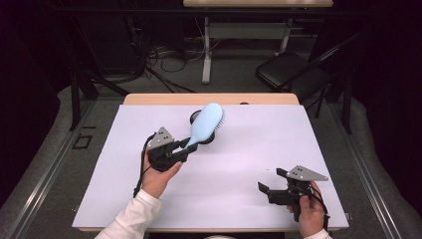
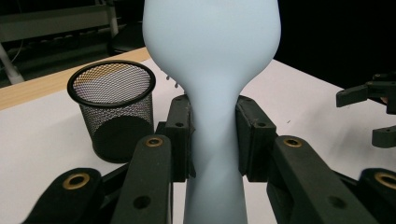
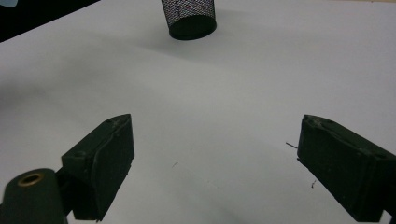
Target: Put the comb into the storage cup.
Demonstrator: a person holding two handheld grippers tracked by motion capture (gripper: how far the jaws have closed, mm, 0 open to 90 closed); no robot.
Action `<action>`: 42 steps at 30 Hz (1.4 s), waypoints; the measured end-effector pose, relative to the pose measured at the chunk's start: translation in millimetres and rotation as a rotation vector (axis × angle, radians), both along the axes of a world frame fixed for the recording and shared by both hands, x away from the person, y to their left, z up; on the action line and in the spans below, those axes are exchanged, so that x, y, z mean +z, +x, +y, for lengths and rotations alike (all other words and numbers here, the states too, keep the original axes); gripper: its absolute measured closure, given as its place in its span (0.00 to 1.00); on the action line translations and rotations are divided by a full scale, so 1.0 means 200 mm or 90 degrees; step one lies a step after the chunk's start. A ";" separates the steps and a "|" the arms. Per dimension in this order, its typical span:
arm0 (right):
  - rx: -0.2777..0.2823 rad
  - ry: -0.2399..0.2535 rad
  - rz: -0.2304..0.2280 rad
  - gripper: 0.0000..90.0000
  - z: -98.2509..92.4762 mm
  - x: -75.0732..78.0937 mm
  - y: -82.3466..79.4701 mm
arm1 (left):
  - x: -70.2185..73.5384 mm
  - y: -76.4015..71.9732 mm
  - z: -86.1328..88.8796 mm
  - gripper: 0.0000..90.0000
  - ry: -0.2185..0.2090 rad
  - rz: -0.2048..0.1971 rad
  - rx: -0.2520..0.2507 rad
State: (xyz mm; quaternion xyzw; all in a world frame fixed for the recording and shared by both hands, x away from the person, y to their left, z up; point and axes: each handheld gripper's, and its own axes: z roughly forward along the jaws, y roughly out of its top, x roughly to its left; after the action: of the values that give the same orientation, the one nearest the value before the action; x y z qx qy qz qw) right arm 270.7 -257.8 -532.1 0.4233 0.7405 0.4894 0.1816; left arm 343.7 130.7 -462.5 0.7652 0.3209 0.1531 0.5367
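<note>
A pale blue hairbrush is held up above the white table cover, its head pointing away and to the right. My left gripper is shut on the brush's handle, with the jaw pads pressed on both sides of it. A black mesh cup stands upright behind the brush, partly hidden by it in the high view. My right gripper rests low near the front right of the table, jaws wide open with nothing between them.
The white cover spreads over a wooden table. The mesh cup also shows far ahead of the right gripper. Behind the table stand a black chair, a desk leg and cables on the floor.
</note>
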 end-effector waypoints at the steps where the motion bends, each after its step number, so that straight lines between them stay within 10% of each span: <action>1: 0.000 -0.002 -0.002 0.12 0.00 0.00 0.00 | 0.00 0.00 0.00 0.77 0.000 -0.002 0.001; 19: 0.005 0.016 0.049 0.05 0.07 0.02 0.02 | -0.02 -0.03 -0.03 0.77 -0.001 -0.010 -0.004; 31: -0.001 -0.062 0.064 0.00 0.17 0.02 0.01 | -0.03 -0.03 -0.03 0.77 -0.002 -0.012 -0.006; 42: 0.010 -0.046 0.070 0.00 0.17 0.01 0.03 | -0.02 -0.03 -0.03 0.77 -0.006 -0.016 -0.004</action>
State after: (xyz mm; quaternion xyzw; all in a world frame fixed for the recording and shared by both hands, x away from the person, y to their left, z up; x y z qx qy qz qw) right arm 276.2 -224.3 -529.2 0.4370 0.7700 0.4396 0.1517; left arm 337.4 124.9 -467.1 0.7617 0.3125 0.1600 0.5446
